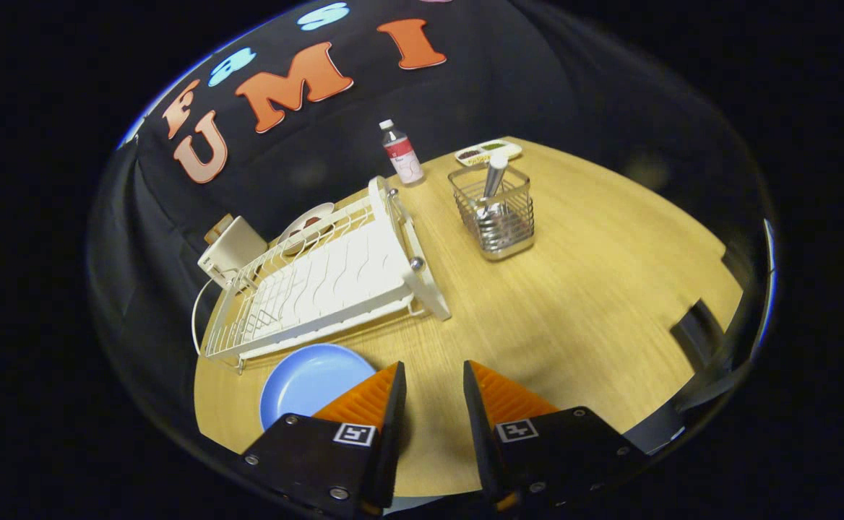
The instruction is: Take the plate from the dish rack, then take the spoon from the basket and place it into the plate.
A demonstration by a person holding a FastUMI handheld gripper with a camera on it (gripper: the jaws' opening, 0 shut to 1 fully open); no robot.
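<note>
Gripper [433, 375] hovering with fingers parted, holding nothing; round blue plate [306, 383] lying beside one finger, square wire basket [494, 213] holding probably a metal spoon [493, 184] well beyond.

Looking from high above the wooden table [574, 303], riding behind the parted, empty fingers of the gripper [433, 375], tilted down toward the far dish rack [321, 289] and booth wall.
</note>
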